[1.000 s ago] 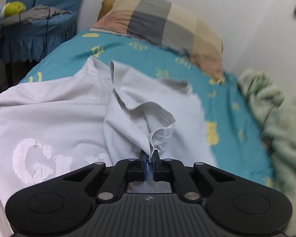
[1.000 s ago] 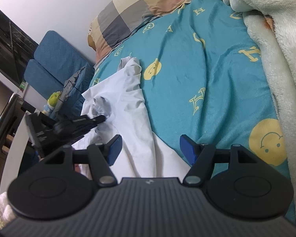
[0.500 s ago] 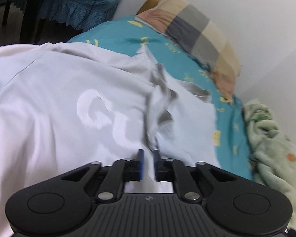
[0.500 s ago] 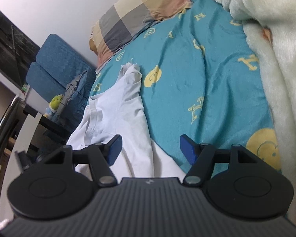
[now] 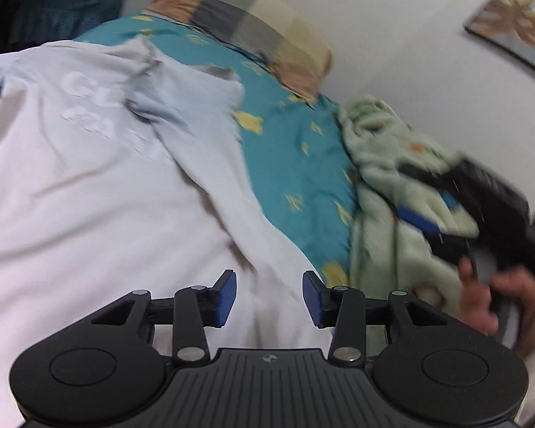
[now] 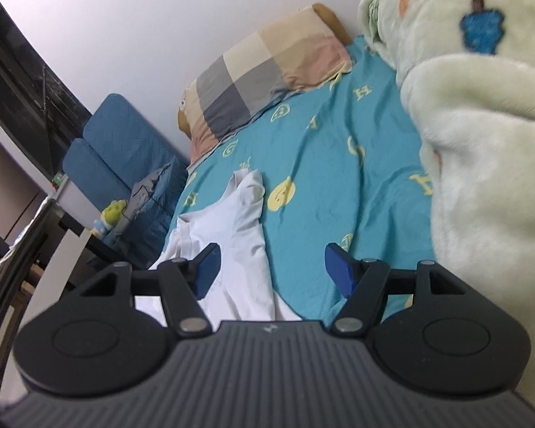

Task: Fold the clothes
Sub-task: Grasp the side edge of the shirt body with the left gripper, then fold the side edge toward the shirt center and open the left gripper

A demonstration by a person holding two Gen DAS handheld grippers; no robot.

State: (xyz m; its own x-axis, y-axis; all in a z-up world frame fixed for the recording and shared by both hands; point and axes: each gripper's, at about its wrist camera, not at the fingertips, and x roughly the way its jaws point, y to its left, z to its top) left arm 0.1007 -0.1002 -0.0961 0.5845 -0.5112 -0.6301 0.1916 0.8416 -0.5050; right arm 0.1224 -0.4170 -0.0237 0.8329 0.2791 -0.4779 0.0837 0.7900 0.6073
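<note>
A pale grey T-shirt (image 5: 89, 185) with white lettering lies spread on the teal bed sheet (image 5: 296, 149), one sleeve folded in over its chest. My left gripper (image 5: 269, 297) is open and empty just above the shirt's lower part. My right gripper (image 6: 271, 269) is open and empty, over the shirt's right edge (image 6: 239, 232) and the sheet (image 6: 324, 185). It also shows blurred in the left wrist view (image 5: 424, 214), held by a hand in front of the blanket.
A checked pillow (image 5: 253, 32) lies at the head of the bed by the white wall. A fluffy pale green blanket (image 6: 481, 114) is heaped along the right side. A blue armchair (image 6: 121, 157) with a toy stands left of the bed.
My left gripper has let go of the sleeve and opened wide, then pulled back toward the shirt's lower part. The sleeve now lies folded on the shirt. My right gripper has shifted right toward the blanket.
</note>
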